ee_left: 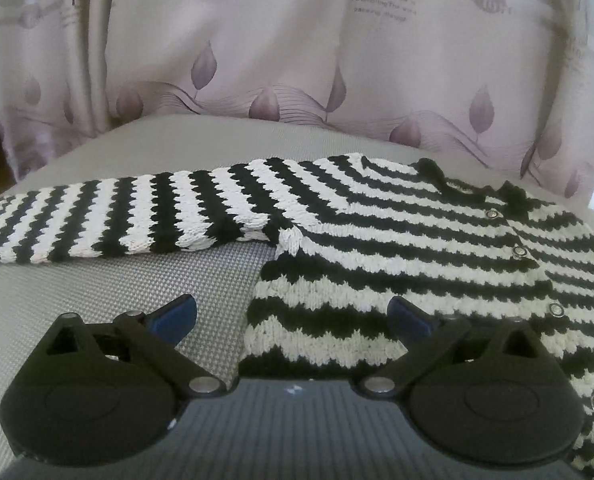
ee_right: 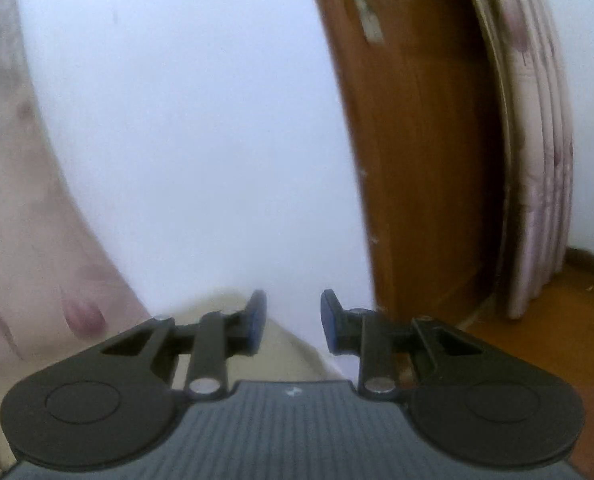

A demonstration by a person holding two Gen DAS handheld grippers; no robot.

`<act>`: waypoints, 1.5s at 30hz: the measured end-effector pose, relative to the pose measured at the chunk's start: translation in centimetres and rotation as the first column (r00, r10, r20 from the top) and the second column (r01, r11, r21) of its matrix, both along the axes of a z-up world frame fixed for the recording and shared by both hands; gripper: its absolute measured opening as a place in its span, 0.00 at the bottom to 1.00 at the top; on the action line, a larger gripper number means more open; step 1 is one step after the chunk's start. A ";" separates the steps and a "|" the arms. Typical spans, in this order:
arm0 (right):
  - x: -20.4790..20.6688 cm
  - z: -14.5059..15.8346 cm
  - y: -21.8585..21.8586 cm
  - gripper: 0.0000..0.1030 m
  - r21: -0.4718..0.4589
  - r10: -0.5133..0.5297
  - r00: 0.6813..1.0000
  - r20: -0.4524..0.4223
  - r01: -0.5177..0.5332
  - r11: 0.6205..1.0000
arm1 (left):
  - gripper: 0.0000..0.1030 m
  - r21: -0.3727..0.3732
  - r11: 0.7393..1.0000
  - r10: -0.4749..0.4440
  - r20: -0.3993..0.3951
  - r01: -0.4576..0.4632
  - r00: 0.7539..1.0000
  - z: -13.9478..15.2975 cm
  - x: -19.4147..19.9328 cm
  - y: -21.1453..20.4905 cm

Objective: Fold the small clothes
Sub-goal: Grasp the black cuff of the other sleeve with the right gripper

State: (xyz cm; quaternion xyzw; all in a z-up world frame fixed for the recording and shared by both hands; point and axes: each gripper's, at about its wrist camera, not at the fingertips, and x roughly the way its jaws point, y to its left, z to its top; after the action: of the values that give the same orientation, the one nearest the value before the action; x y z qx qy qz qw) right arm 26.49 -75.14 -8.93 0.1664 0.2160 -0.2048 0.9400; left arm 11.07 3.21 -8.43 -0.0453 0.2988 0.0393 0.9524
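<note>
A small black-and-white striped knit cardigan (ee_left: 397,240) with metal snap buttons (ee_left: 519,253) lies flat on a grey woven surface (ee_left: 117,300). Its left sleeve (ee_left: 117,216) stretches out to the left. My left gripper (ee_left: 293,316) is wide open just above the cardigan's lower left edge; the right fingertip (ee_left: 407,314) is over the knit, the left fingertip (ee_left: 181,314) is over the grey surface. My right gripper (ee_right: 293,320) is open and empty, pointed away at a white wall (ee_right: 197,140). The cardigan does not show in the right wrist view.
A pale curtain with purple leaf print (ee_left: 297,60) hangs right behind the grey surface. In the right wrist view a brown wooden door (ee_right: 417,140), another curtain (ee_right: 537,160) and wooden floor (ee_right: 557,320) stand to the right.
</note>
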 end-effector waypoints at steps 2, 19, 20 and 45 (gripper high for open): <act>-2.0 -1.9 -1.1 0.32 0.116 0.017 0.998 -0.064 -0.009 0.993 | 0.98 0.002 1.000 -0.005 -0.007 0.005 1.000 0.0 0.1 0.0; 2.2 -5.4 7.1 0.24 0.020 0.290 0.927 -0.236 -0.293 0.956 | 1.00 -0.017 0.998 0.060 -0.064 -0.061 0.996 -0.3 0.8 0.6; 3.5 -4.5 6.9 0.23 -0.123 0.198 0.950 -0.243 -0.233 0.965 | 1.00 -0.011 0.998 0.060 -0.067 -0.061 0.996 -0.4 0.9 0.5; 1.5 -7.0 1.6 0.11 0.224 0.083 0.993 -0.089 -0.061 0.973 | 1.00 0.033 0.998 0.052 -0.085 -0.050 0.995 -0.6 1.1 0.6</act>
State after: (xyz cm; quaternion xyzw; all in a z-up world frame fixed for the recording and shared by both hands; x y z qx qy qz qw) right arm 27.95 -73.55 -15.98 0.2517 0.2890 -0.1530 0.9109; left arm 12.18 3.82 -9.03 -0.0365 0.3377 0.0701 0.9379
